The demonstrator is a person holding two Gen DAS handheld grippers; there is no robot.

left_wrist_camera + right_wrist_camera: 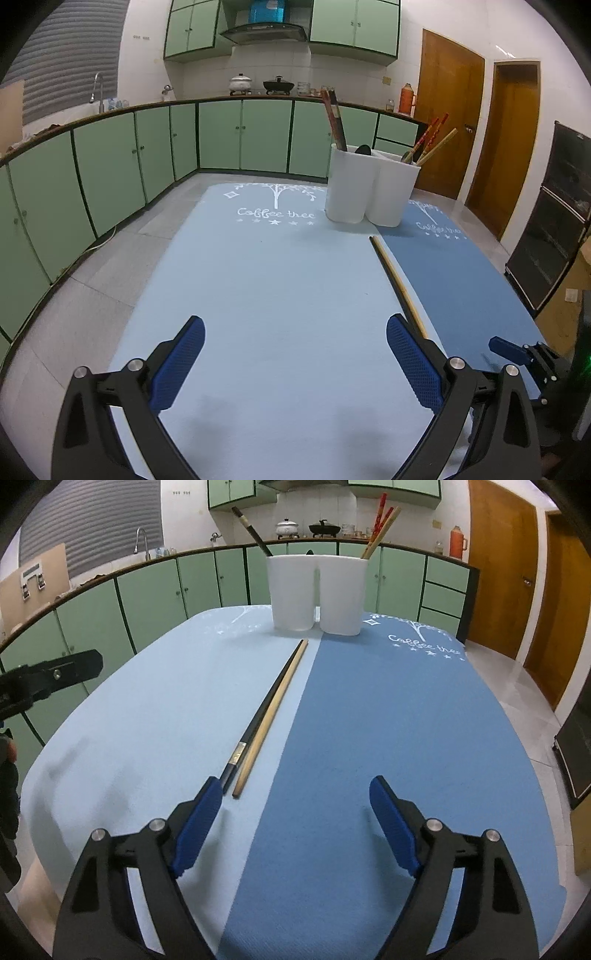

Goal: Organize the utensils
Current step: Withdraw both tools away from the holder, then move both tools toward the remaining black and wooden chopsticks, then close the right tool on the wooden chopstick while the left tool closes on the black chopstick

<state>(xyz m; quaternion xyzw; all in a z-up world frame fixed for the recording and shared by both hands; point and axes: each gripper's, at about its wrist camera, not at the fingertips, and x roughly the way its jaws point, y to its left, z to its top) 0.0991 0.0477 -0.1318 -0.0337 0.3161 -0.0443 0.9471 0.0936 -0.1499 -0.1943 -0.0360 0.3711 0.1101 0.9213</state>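
Observation:
Two chopsticks lie side by side along the seam of the table mats: a wooden chopstick point(275, 712) and a black chopstick point(264, 710) with a silver band. In the left wrist view the wooden chopstick point(397, 282) runs behind my left gripper's right finger. A white two-compartment holder point(317, 590) stands at the far end with dark chopsticks in its left cup and red and wooden ones in its right; the same holder point(369, 184) shows in the left wrist view. My right gripper point(295, 797) is open, its left finger beside the chopsticks' near ends. My left gripper point(295, 332) is open over the light mat, holding nothing.
A light blue mat point(258, 295) and a darker blue mat point(388, 738) cover the table. Green kitchen cabinets point(110, 166) curve around the left and back. Wooden doors point(480, 140) stand at the right, with a dark appliance point(554, 221) near the table's right side.

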